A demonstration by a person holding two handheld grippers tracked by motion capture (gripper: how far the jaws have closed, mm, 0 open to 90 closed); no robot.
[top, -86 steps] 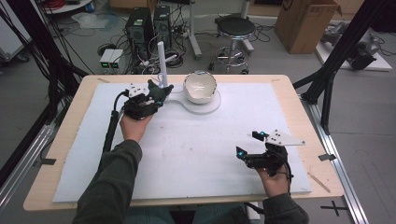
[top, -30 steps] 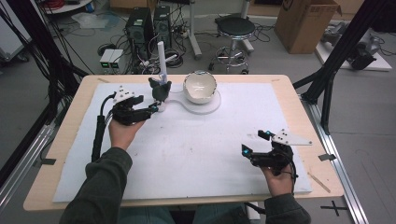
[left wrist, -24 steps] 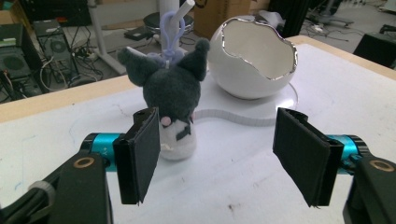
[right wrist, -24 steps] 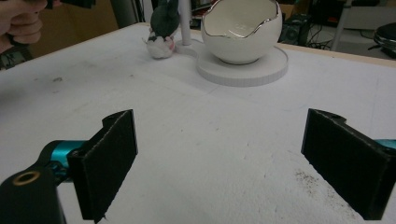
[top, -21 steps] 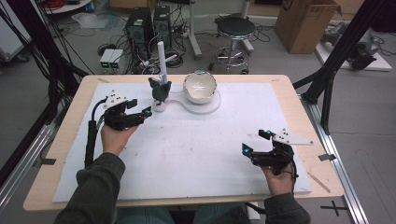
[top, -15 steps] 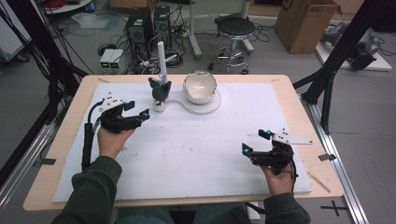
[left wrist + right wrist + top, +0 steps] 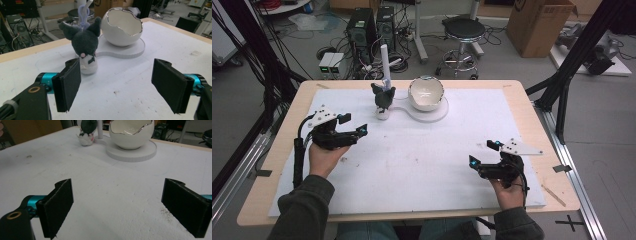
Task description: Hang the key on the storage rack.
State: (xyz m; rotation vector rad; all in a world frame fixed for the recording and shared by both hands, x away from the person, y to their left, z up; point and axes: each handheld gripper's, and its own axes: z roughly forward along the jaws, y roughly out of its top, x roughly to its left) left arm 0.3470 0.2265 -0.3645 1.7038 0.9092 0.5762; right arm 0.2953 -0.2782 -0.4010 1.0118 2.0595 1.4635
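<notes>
The plush cat [image 7: 383,96] stands free at the counter's [image 7: 532,107] far left beside the eggshell bowl [image 7: 426,93], both grippers [image 7: 337,135] [image 7: 492,167] wide-fingered and empty, so re-gripping it probably comes next.

I see a light wooden table [image 7: 522,95] with a white mat [image 7: 422,165] covering most of its top. On the mat's far side sits a flat white base [image 7: 432,112] carrying a cracked-egg-shaped white bowl [image 7: 426,93]. Just beside it, a small grey plush toy [image 7: 383,99] stands upright against a white post [image 7: 385,62].
</notes>
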